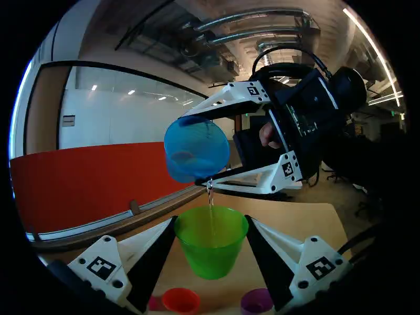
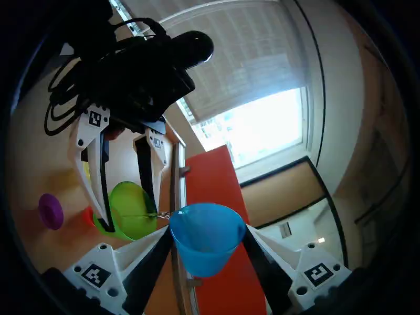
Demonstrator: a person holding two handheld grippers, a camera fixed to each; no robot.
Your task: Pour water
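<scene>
My left gripper (image 1: 210,241) is shut on a green cup (image 1: 211,247), held upright above the wooden table (image 1: 294,220). Above it, the right gripper (image 1: 202,140) is shut on a blue cup (image 1: 195,149) tipped on its side, and a thin stream of water (image 1: 211,202) falls from its rim into the green cup. In the right gripper view the right gripper (image 2: 207,241) grips the blue cup (image 2: 206,239) between both fingers, and water runs from its rim toward the green cup (image 2: 128,210), which the left gripper (image 2: 126,202) holds.
An orange cup (image 1: 180,301) and a purple cup (image 1: 257,302) stand on the table below the green cup; the purple cup (image 2: 50,211) and a bit of the orange cup (image 2: 88,215) also appear in the right gripper view. A red partition (image 1: 84,184) borders the table.
</scene>
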